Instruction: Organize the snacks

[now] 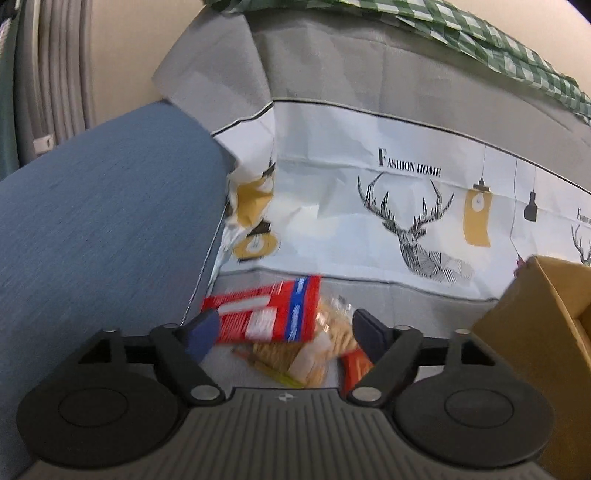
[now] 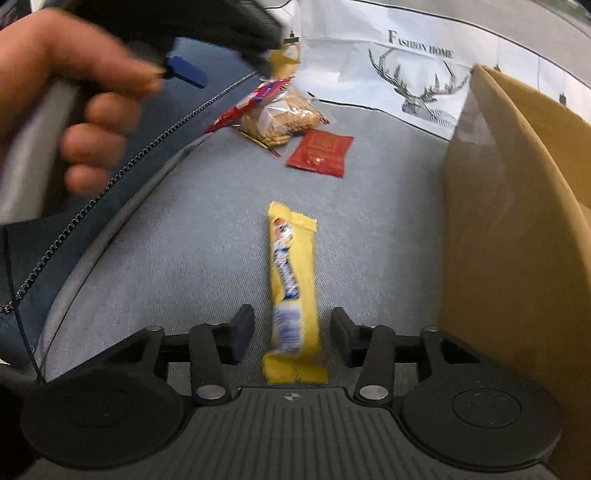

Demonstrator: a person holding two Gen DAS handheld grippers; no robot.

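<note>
In the left wrist view my left gripper (image 1: pixel 284 328) is open over a pile of snacks: a red and blue packet (image 1: pixel 269 314), a clear bag of crackers (image 1: pixel 325 339) and a small red-orange sachet (image 1: pixel 354 365). In the right wrist view my right gripper (image 2: pixel 293 328) is open with its fingers either side of a yellow snack bar (image 2: pixel 293 280) lying on the grey cloth. Farther off lie the red and blue packet (image 2: pixel 255 99), the cracker bag (image 2: pixel 284 118) and the red sachet (image 2: pixel 321 153). The hand holding the left gripper (image 2: pixel 85 92) shows at upper left.
An open cardboard box (image 2: pixel 509 229) stands close on the right; it also shows in the left wrist view (image 1: pixel 539 332). A blue cushion (image 1: pixel 103 221) lies to the left. A deer-print cloth (image 1: pixel 406 206) rises behind the snacks, with green checked fabric (image 1: pixel 461 26) above.
</note>
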